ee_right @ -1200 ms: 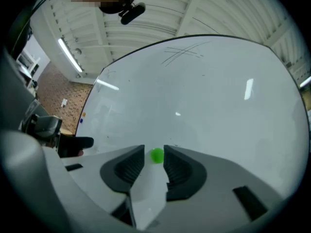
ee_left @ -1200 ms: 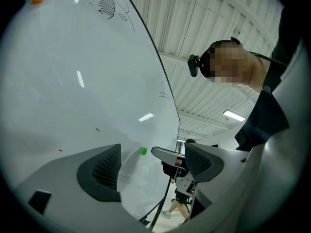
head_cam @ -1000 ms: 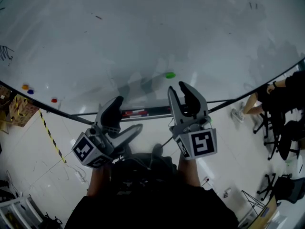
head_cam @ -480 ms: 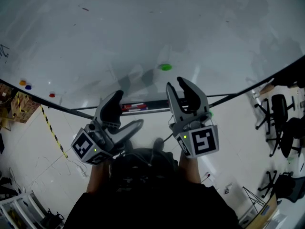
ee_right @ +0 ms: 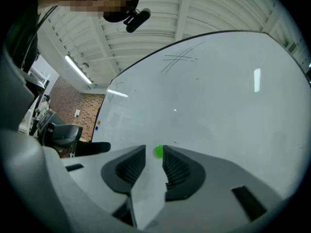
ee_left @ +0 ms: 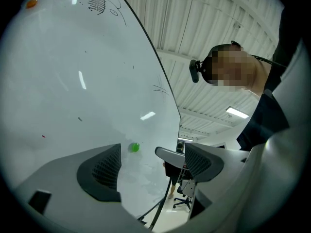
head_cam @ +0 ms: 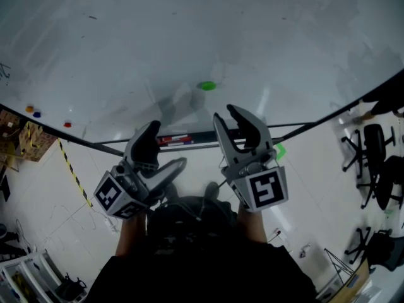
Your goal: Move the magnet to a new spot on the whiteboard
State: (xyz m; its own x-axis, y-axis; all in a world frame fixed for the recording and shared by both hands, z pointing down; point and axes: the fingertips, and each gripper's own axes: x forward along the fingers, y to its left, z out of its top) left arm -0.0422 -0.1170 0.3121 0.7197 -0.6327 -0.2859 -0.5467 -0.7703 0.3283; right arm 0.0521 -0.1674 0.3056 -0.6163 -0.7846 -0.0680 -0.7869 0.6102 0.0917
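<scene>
A small green magnet (head_cam: 206,86) sticks to the whiteboard (head_cam: 189,36), low on the board near its middle. My right gripper (head_cam: 228,113) points up at it from just below and a little to the right, short of touching. Its jaws are closing slightly, still open, with nothing between them. In the right gripper view the green magnet (ee_right: 158,152) shows on the board ahead, in line with the gap at my right gripper (ee_right: 154,155). My left gripper (head_cam: 165,149) hangs open and empty lower left. The left gripper view has the green magnet (ee_left: 134,147) beside its left finger (ee_left: 104,171).
A marker tray (head_cam: 183,140) runs along the board's lower edge under the grippers. Orange (head_cam: 29,109), blue (head_cam: 38,113) and red (head_cam: 67,124) magnets sit at the board's far left. Office chairs (head_cam: 374,163) stand on the floor to the right; striped tape (head_cam: 72,172) marks it at left.
The right gripper has drifted a little left and stays below the magnet, and its jaws have narrowed slightly. The whole view has shifted across the board. The left gripper has hardly moved.
</scene>
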